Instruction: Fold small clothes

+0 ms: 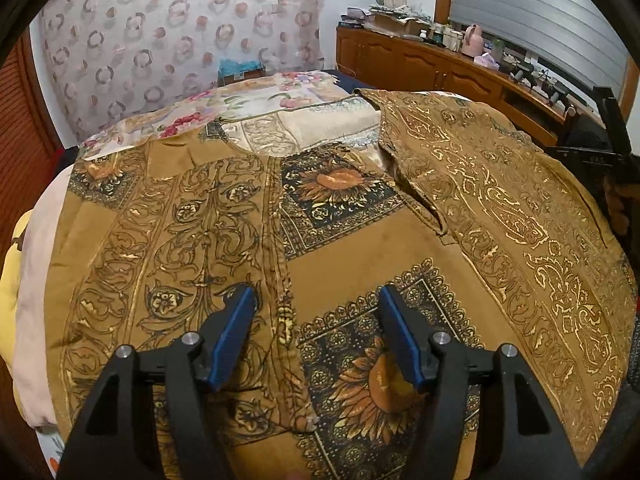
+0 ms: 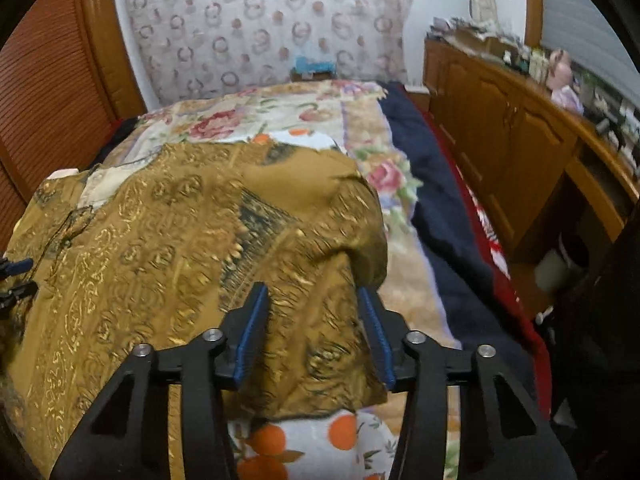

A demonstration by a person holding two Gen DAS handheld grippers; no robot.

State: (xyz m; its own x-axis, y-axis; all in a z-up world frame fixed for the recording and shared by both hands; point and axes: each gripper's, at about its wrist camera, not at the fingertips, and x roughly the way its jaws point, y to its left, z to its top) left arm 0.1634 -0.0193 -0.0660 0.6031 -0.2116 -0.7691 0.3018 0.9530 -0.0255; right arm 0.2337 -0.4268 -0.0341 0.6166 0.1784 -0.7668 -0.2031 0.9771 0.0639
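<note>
Dim indoor light, blurred right view

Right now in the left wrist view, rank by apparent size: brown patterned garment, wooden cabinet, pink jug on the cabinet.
1. brown patterned garment, fills most of the frame, but it lies nearest the camera.
2. wooden cabinet, farther back, so its true size is unsure.
3. pink jug, clearly smallest.

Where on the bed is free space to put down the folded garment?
The dark blue blanket strip between the floral cover and the wooden cabinets lies bare, as does the floral cover near the patterned headboard. The brown garment fills the middle; the cabinet top is crowded.
</note>
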